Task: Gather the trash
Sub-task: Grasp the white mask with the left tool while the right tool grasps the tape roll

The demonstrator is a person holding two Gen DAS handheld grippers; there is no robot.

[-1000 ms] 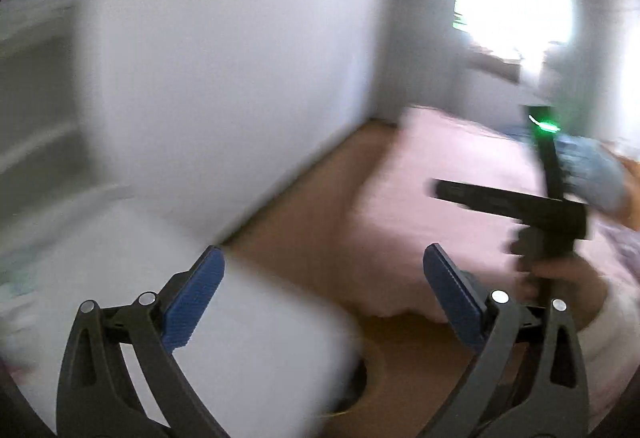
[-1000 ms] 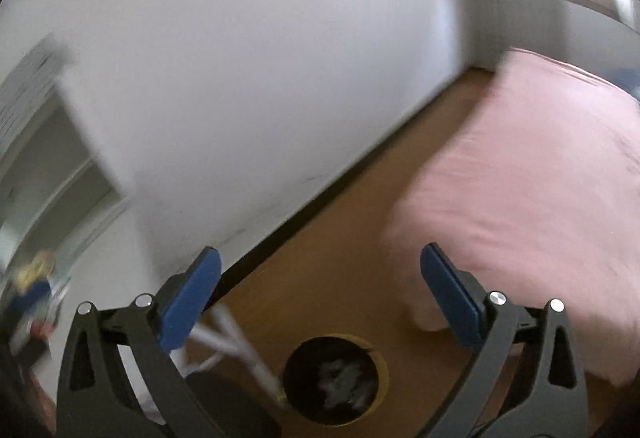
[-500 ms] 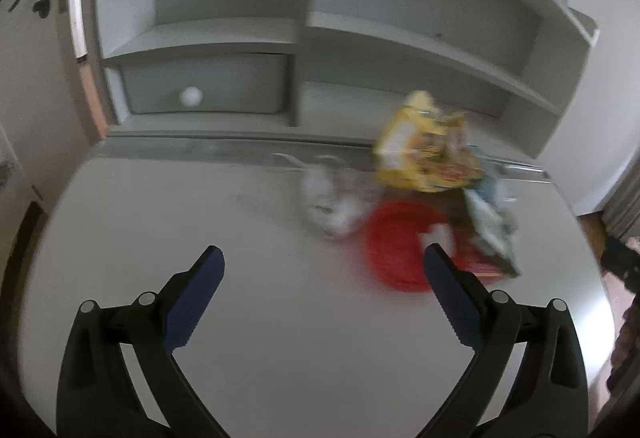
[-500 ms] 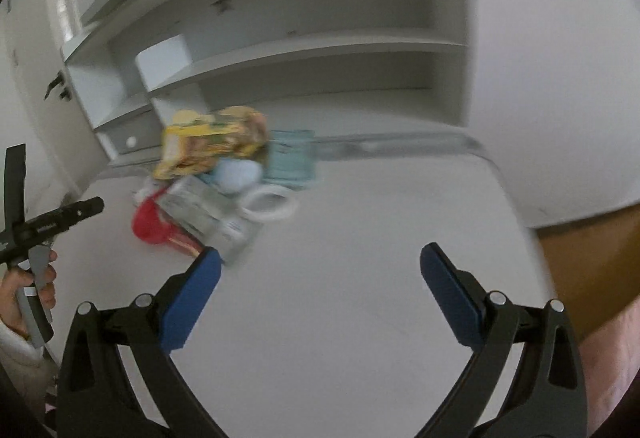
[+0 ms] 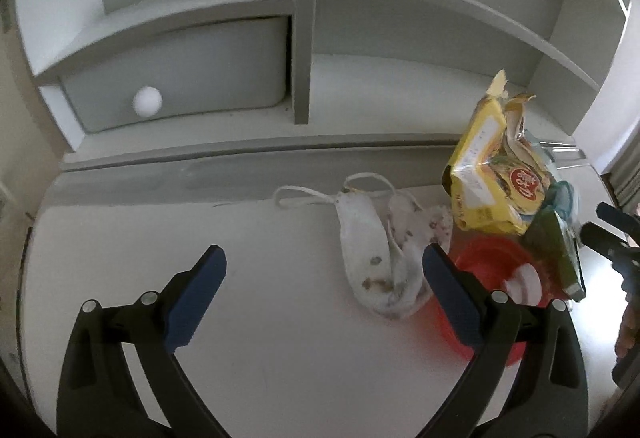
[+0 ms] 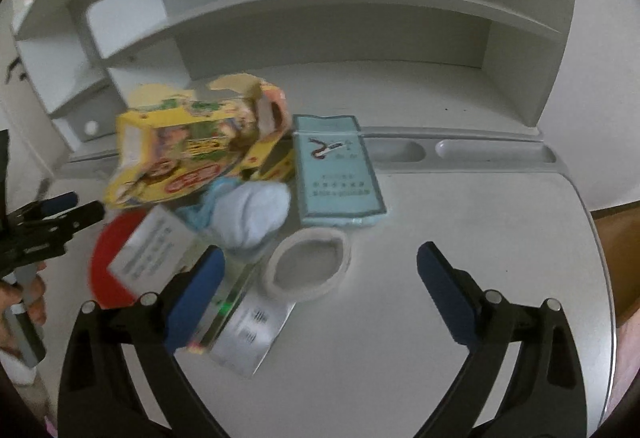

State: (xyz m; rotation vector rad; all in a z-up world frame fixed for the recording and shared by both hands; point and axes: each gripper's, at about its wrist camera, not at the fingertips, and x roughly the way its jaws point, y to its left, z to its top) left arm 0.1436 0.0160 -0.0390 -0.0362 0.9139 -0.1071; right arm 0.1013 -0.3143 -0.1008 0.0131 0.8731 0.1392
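1. The left gripper [image 5: 323,280] hangs over the white desk [image 5: 280,358], jaws spread wide with nothing between them; bare desk lies beneath and to its left.
2. A soiled face mask [image 5: 372,250] lies just beside its right finger, touching a red lid [image 5: 486,266].
3. The right gripper [image 6: 320,278] is likewise wide apart and empty, with bare desk to its right up to the rounded edge.
4. The trash pile sits left of centre in the right wrist view: a yellow snack wrapper [image 6: 188,154], a pale blue cigarette pack [image 6: 338,174], a tape ring [image 6: 308,264] and a silver packet [image 6: 248,330].
5. The groove at the shelf [image 6: 320,18] base bounds the pile behind.
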